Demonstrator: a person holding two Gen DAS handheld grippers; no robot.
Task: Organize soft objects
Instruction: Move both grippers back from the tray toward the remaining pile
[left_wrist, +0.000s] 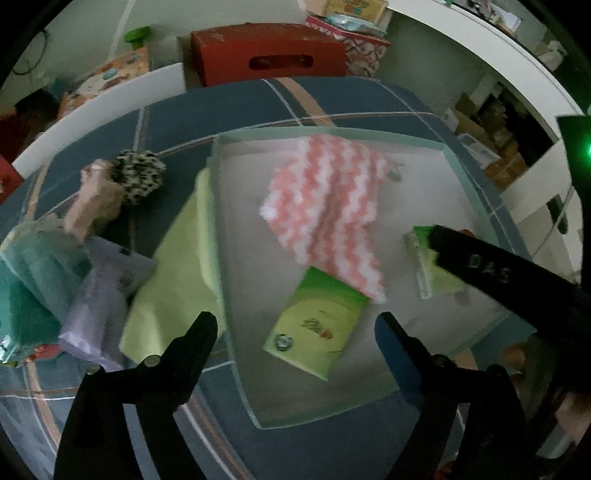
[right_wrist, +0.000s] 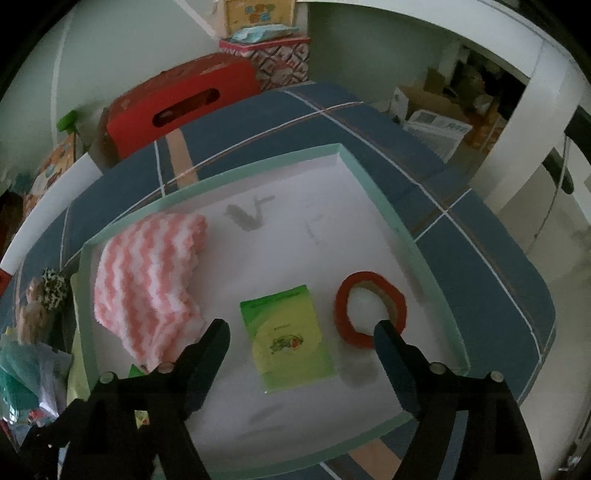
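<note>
Here, a shallow white tray with a pale green rim (right_wrist: 373, 192) sits on a blue plaid bedcover (right_wrist: 491, 258) and takes up most of it; only a narrow strip of cover shows past its right edge. In the right wrist view, the right gripper (right_wrist: 301, 332) hangs over the tray's near half with its jaws spread wide and nothing between the pads. Below it lies a green tissue packet (right_wrist: 288, 339), and just to its right a red ring (right_wrist: 369, 310) near the tray's right wall. A pink-and-white wavy cloth (right_wrist: 147, 280) is bunched against the left wall. The tray's far half is bare. The left gripper (left_wrist: 295, 328) also stands wide open and empty above a second green packet (left_wrist: 317, 332), which the cloth partly overlaps. Outside the left rim, a yellow-green cloth (left_wrist: 173, 280), a lilac pouch (left_wrist: 107, 295) and a leopard-print scrunchie (left_wrist: 138, 177) crowd the cover.
</note>
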